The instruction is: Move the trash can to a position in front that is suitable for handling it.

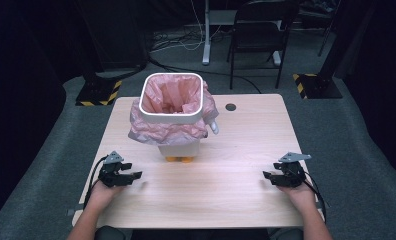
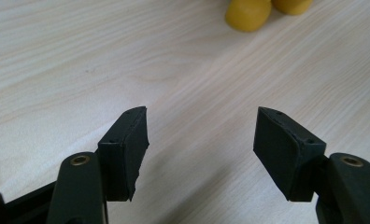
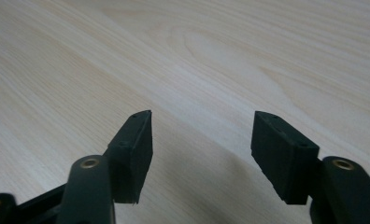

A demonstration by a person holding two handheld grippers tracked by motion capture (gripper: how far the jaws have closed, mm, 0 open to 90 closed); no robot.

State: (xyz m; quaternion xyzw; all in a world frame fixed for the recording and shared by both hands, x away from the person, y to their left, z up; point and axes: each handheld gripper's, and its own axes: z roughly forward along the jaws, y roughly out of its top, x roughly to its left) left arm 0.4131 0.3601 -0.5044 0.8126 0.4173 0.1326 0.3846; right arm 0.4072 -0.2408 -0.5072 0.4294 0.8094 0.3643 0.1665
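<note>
A white waste bin (image 1: 172,112) stands at the back middle of the wooden table (image 1: 246,145), lined with a pink bag (image 1: 151,127) whose edge hangs crumpled over its sides. The bin rests on yellow feet (image 1: 179,159), seen also as yellow feet (image 2: 248,14) at the top of the left gripper view. My left gripper (image 1: 134,176) lies low at the front left, open, with bare wood between its jaws (image 2: 202,140). My right gripper (image 1: 267,176) lies at the front right, open, nothing between its jaws (image 3: 202,140).
A dark round hole (image 1: 230,106) sits in the tabletop right of the bin. Beyond the table stand a black chair (image 1: 258,35), a desk leg (image 1: 206,35) and cables on grey carpet. Yellow-black striped bases (image 1: 101,92) flank the far corners.
</note>
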